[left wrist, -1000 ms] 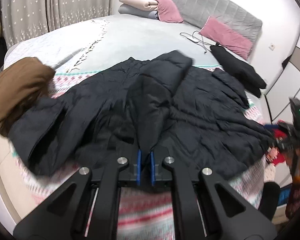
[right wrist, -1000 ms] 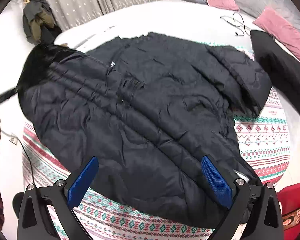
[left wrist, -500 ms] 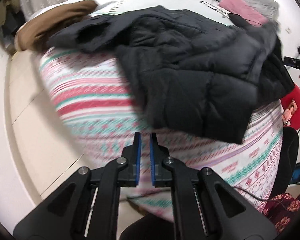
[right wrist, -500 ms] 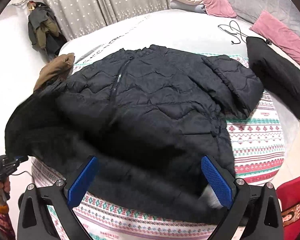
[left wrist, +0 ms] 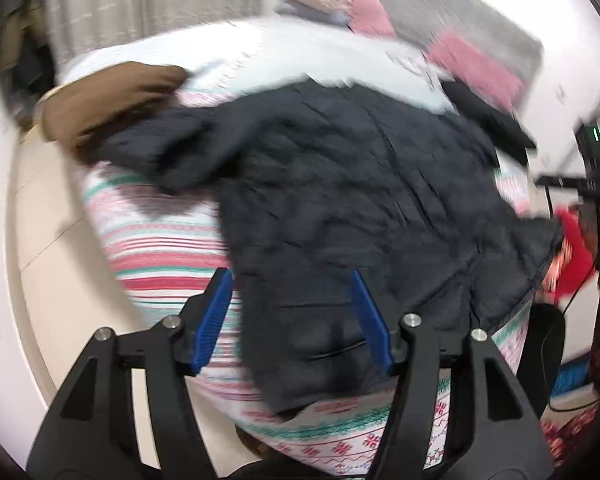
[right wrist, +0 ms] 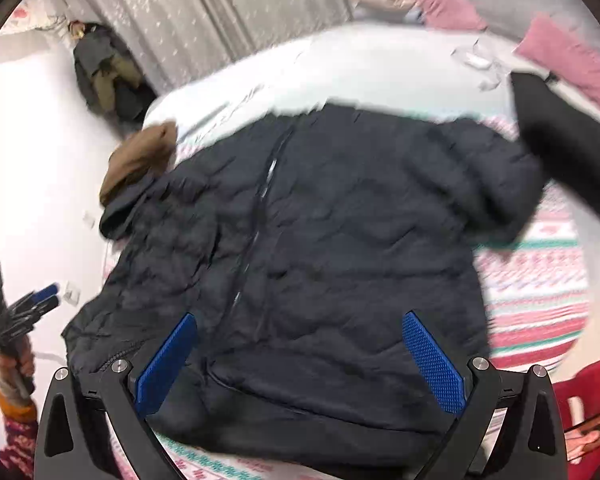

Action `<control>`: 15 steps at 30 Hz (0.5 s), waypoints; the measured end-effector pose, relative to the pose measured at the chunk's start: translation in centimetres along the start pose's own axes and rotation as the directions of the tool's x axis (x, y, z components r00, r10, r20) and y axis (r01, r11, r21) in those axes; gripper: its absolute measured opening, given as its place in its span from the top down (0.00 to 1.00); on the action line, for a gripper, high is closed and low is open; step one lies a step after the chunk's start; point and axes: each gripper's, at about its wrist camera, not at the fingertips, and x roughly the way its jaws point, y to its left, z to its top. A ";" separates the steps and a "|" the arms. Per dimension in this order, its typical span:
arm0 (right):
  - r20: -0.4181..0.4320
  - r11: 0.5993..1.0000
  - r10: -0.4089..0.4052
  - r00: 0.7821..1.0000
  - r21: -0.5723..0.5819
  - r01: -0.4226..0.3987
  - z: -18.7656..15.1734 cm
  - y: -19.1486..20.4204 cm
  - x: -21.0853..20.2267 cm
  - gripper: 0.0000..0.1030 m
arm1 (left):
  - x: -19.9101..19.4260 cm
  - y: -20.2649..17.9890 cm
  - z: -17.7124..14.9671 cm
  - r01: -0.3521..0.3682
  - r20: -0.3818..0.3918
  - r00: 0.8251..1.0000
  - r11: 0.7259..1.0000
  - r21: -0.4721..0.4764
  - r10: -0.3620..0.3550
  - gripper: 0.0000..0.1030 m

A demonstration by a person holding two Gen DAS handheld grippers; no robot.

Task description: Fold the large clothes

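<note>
Black quilted jacket [right wrist: 340,248]: spread front-up on the bed, zipper running down the middle, hem hanging over the near edge.
Sleeves: one bunched toward the brown garment [left wrist: 112,96], the other lying out toward the black cloth [right wrist: 572,148] by the pillows.
Left gripper [left wrist: 292,316]: jaws just opened, standing apart, nothing pinched; hem of the jacket lies below and between them, no pad contact visible.
Right gripper [right wrist: 300,364]: jaws wide apart, hovering over the lower front of the jacket, nothing held.
Bed cover [right wrist: 540,280]: striped patterned blanket under the jacket, pale sheet beyond.
Further out: pink pillows [left wrist: 476,64] at the headboard, curtains behind, red item at the bed's right corner.
Image quality: both views motion-blurred, fine contact hard to judge.
Step in hand (judgement): laying-flat looks done, next grab likely a sleeve or side for the first fold inward.
Doing it well: flatten the bunched sleeve first, pinch at seam or cuff rather than puffy quilting, take a single layer, fold along a line parallel to the zipper.
Risk: slippery padded fabric likely to spring back; hanging hem may drag the jacket off the edge.
</note>
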 end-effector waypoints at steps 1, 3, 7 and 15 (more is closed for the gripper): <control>-0.024 1.000 -0.001 1.000 0.001 0.001 -0.4 0.2 0.9 0.00 | 1.7 -1.2 -0.5 0.010 -0.060 0.998 0.999 0.041 -0.007 0.39; -0.116 1.000 -0.016 0.993 -0.021 0.013 -2.2 1.0 3.5 0.00 | 4.1 -2.6 -2.0 0.023 -0.175 0.985 0.994 0.102 -0.005 0.39; -0.277 0.994 -0.040 0.960 -0.105 0.011 -7.8 2.1 7.6 0.00 | 6.9 -3.7 -6.1 -0.004 -0.322 0.944 0.977 0.215 0.075 0.36; -0.346 0.970 -0.142 0.927 -0.235 0.060 -11.4 2.9 6.3 0.00 | 4.3 -2.0 -7.4 -0.051 -0.352 0.926 0.971 0.234 0.134 0.33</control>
